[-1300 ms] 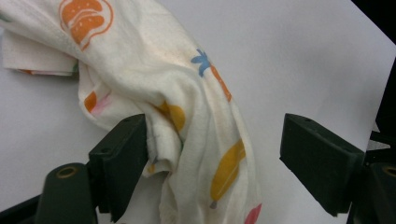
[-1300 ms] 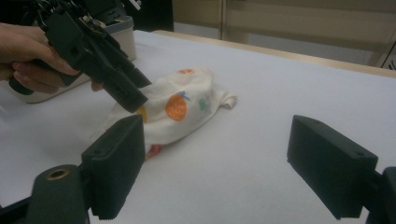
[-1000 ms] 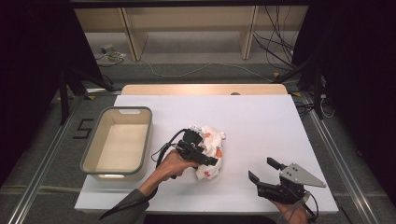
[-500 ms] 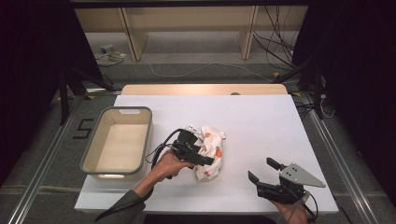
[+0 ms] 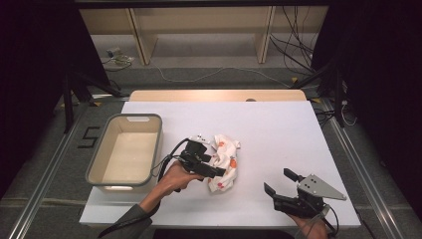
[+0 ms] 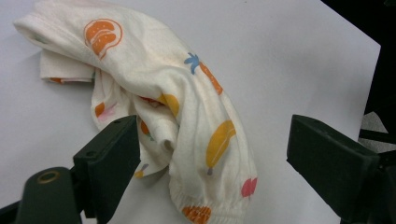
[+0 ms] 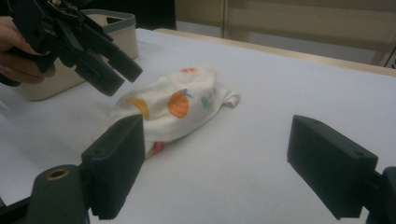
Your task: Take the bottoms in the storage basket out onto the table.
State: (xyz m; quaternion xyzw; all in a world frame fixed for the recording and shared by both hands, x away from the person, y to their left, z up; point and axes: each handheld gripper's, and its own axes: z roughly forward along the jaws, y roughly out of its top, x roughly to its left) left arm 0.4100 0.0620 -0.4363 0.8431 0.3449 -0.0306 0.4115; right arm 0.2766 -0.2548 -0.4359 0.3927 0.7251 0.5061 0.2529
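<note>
A crumpled fruit-print cloth point(image 7: 175, 109) is seen lying on the white worktop point(image 7: 289, 93) beyond the right claw point(image 7: 219, 163), whose jaws are spread wide. The left claw point(image 7: 109, 70) is held above the cloth, beside a grey-rimmed bin point(image 7: 119, 28).

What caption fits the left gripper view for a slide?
Open left gripper poised over a crumpled fruit-print cloth on the white table.

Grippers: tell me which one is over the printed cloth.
The left gripper, beside the tub, hangs open over the cloth. The right gripper sits apart near the table's front edge, also open.
</note>
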